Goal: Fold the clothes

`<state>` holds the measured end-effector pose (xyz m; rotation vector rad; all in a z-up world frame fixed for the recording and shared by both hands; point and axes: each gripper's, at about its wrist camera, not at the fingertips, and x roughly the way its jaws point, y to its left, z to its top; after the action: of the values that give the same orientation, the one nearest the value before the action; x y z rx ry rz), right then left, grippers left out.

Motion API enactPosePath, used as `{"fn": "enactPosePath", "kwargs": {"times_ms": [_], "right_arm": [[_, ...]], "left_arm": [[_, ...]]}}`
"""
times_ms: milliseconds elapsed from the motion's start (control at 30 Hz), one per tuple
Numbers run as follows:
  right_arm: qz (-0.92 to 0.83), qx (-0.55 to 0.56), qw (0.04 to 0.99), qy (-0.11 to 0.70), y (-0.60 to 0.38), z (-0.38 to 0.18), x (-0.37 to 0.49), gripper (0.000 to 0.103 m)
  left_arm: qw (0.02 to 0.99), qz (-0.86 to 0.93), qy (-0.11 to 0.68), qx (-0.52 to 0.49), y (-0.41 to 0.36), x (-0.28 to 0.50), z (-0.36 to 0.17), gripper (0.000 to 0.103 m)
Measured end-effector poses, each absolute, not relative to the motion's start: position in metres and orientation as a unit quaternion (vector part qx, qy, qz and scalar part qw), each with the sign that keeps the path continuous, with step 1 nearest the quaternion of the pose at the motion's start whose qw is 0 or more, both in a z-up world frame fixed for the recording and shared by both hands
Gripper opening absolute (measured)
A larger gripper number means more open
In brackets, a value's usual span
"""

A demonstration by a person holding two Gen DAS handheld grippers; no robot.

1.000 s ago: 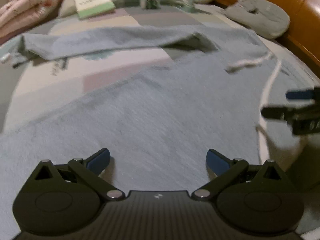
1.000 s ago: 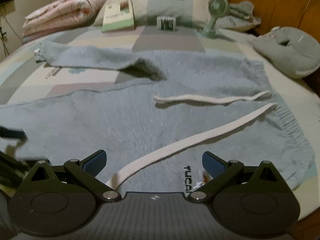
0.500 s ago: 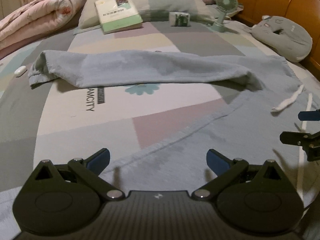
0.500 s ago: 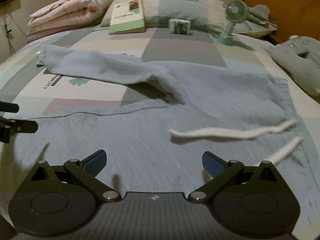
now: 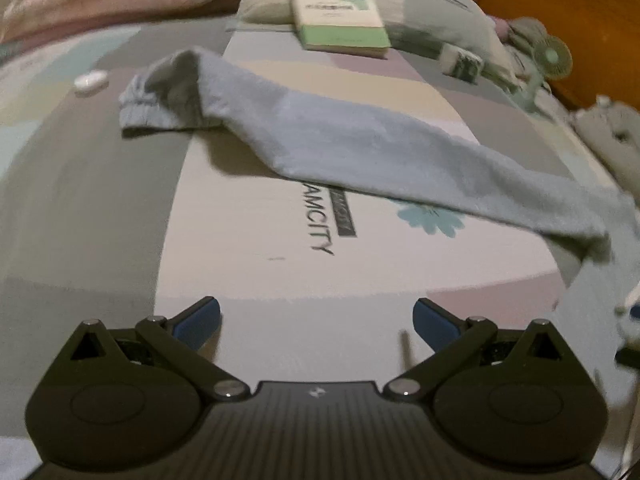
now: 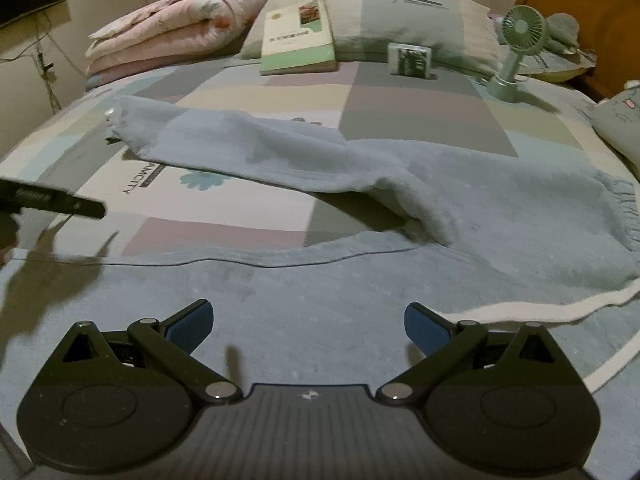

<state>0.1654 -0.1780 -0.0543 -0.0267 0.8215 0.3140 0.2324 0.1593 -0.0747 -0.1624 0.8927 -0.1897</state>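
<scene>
My fingers are spread wide on both sides and hold nothing; the left gripper (image 5: 316, 320) hangs over the bare patchwork bedsheet (image 5: 248, 240), its blue pads (image 5: 199, 319) apart with the printed lettering at twelve o'clock just beyond them; the right gripper (image 6: 308, 322) hangs over the near leg of the pale blue sweatpants (image 6: 320, 300), pads apart above the cloth, whether touching it I cannot tell. In the right view the sweatpants lie spread flat on the bed; the far leg (image 6: 248, 148) runs out toward ten o'clock and ends in a gathered cuff (image 6: 116, 120); the elastic waistband (image 6: 624, 208) sits at three o'clock; a white drawstring (image 6: 552, 308) trails across the cloth at four o'clock, passing just behind my right finger. In the left view that far leg (image 5: 380, 148) crosses from eleven o'clock to three o'clock; a small white object (image 5: 91, 81) lies near its cuff at ten o'clock. At twelve o'clock in the right view a book (image 6: 298, 40) leans on a pillow (image 6: 400, 16); a small box (image 6: 412, 60) sits beside it; a green handheld fan (image 6: 516, 48) stands at one o'clock; a folded pink quilt (image 6: 172, 32) rests at eleven o'clock; my left gripper's tip (image 6: 60, 200) shows at nine o'clock.
</scene>
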Motion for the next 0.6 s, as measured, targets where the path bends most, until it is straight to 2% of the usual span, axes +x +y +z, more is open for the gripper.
{"fn": "enactPosePath", "kwargs": {"times_ms": [300, 600], "right_arm": [[0.141, -0.02, 0.903, 0.406, -0.171, -0.056, 0.168, 0.103], [0.132, -0.035, 0.902, 0.41, -0.167, -0.058, 0.168, 0.103]], "left_arm": [[0.887, -0.121, 0.414, -0.165, 0.193, 0.279, -0.084, 0.102], [0.907, -0.114, 0.376, -0.15, 0.193, 0.339, -0.086, 0.102]]}}
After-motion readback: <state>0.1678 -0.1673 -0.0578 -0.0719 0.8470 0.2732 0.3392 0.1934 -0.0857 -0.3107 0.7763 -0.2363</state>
